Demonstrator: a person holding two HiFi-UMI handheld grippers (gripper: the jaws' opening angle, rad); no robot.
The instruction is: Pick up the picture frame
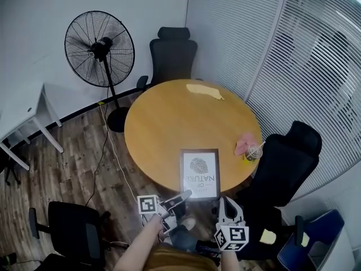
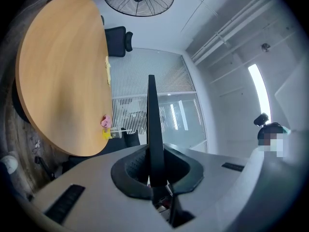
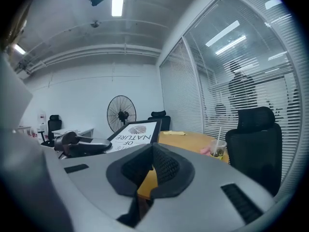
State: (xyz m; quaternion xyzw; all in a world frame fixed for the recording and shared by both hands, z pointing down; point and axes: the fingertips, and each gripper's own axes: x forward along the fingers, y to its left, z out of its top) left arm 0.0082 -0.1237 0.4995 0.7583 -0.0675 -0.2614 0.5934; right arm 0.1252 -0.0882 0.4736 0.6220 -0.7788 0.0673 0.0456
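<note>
The black picture frame (image 1: 199, 173), with a white "OF NATURE" print, is at the near edge of the round wooden table (image 1: 169, 117). My left gripper (image 1: 185, 196) is shut on the frame's near edge. In the left gripper view the frame (image 2: 151, 120) runs edge-on as a thin black blade out of the jaws of the left gripper (image 2: 152, 175). In the right gripper view the frame (image 3: 131, 133) tilts up above the tabletop, with the left gripper (image 3: 79, 146) at its left. My right gripper (image 1: 225, 200) hangs just right of the frame, apart from it. The right gripper (image 3: 152, 151) is shut with nothing between its fingers.
A pink cloth (image 1: 244, 144) and a plastic cup with a straw (image 1: 252, 153) sit at the table's right edge, and a yellow cloth (image 1: 204, 90) lies at the far side. Black chairs (image 1: 285, 162) (image 1: 172, 52), a standing fan (image 1: 100, 48) and a white desk (image 1: 22, 114) ring the table.
</note>
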